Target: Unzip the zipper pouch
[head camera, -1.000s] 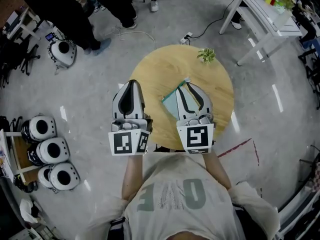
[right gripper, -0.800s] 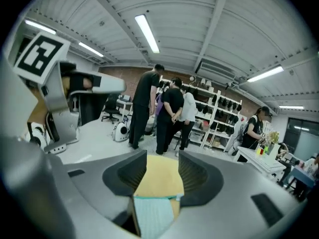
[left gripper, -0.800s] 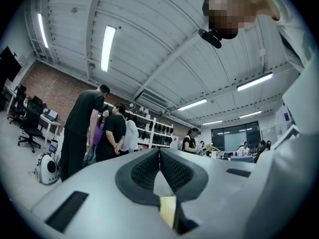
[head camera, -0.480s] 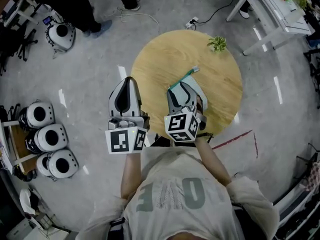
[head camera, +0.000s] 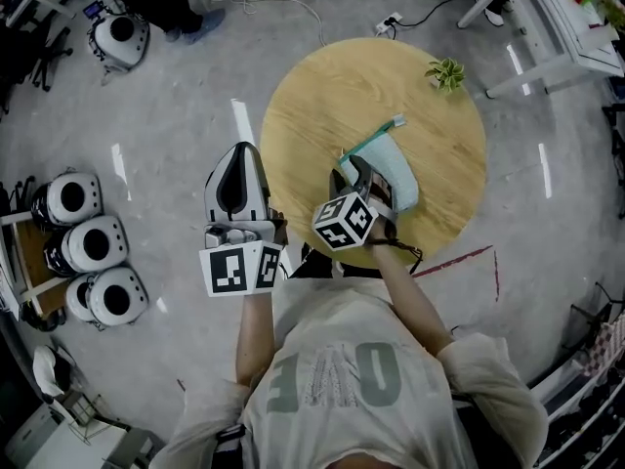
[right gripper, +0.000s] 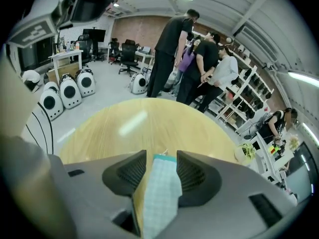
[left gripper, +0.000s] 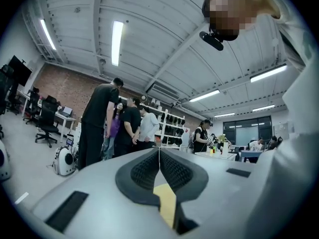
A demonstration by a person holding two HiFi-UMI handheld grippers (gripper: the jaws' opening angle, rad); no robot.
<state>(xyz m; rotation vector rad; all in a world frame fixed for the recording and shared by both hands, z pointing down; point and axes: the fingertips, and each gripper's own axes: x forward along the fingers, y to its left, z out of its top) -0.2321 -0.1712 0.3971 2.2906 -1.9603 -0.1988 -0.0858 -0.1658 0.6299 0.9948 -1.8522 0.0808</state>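
A pale green checked zipper pouch (head camera: 395, 169) with a teal zip edge lies on the round wooden table (head camera: 332, 96), near its front. My right gripper (head camera: 365, 171) reaches over the table's near edge, rolled to one side. In the right gripper view its jaws (right gripper: 162, 156) stand wide, with the pouch (right gripper: 159, 193) lengthwise in the gap between them. I cannot see the pads pressing on the pouch. My left gripper (head camera: 239, 149) is off the table's left edge and shut on nothing. In the left gripper view its pads (left gripper: 159, 153) meet and point across the room.
A small potted plant (head camera: 446, 71) stands at the table's far right. Three white round carriers (head camera: 93, 247) sit on the floor to the left. A white desk (head camera: 557, 18) is at the upper right, with a cable (head camera: 391, 20) on the floor. Several people (right gripper: 199, 68) stand beyond the table.
My right gripper has rolled to one side and its jaws have spread wide around the pouch. The left gripper stays shut beside the table.
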